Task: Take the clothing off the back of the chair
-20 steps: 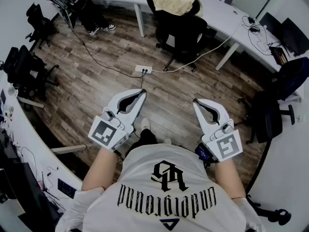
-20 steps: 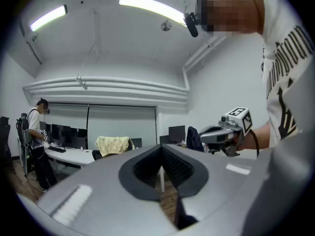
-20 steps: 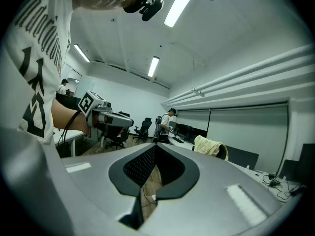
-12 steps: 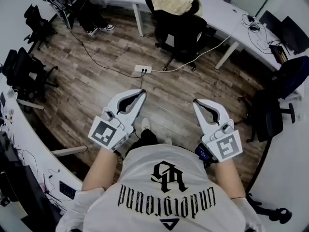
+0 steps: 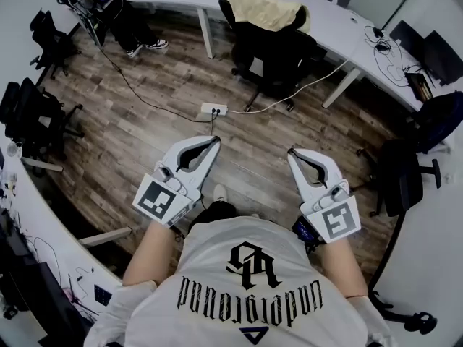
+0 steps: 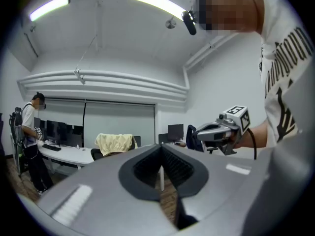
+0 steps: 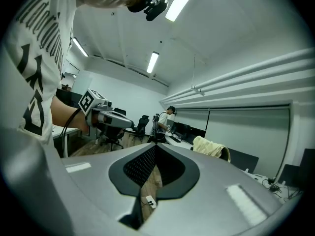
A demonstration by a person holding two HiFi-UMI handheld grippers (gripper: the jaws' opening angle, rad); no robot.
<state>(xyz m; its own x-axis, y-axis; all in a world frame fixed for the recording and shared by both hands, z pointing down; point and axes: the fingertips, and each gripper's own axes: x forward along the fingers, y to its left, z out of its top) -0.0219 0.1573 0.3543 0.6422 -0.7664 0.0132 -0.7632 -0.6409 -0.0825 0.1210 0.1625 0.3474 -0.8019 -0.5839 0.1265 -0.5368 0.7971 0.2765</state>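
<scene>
I am holding the left tongs (image 5: 214, 140) and right tongs (image 5: 291, 153) pressed together and empty, nothing being within reach. The clothing (image 5: 264, 7) is hanging over the top edge of the chair (image 5: 278, 50), well apart from both.

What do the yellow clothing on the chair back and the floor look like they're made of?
The clothing: soft cloth, matte pale yellow; it sags and folds over the back of the chair. Knit or woven cannot be told.
The floor: wood or wood-look laminate, brown with a low sheen; staggered plank seams and grain streaks show, but not which of the two it is.
</scene>
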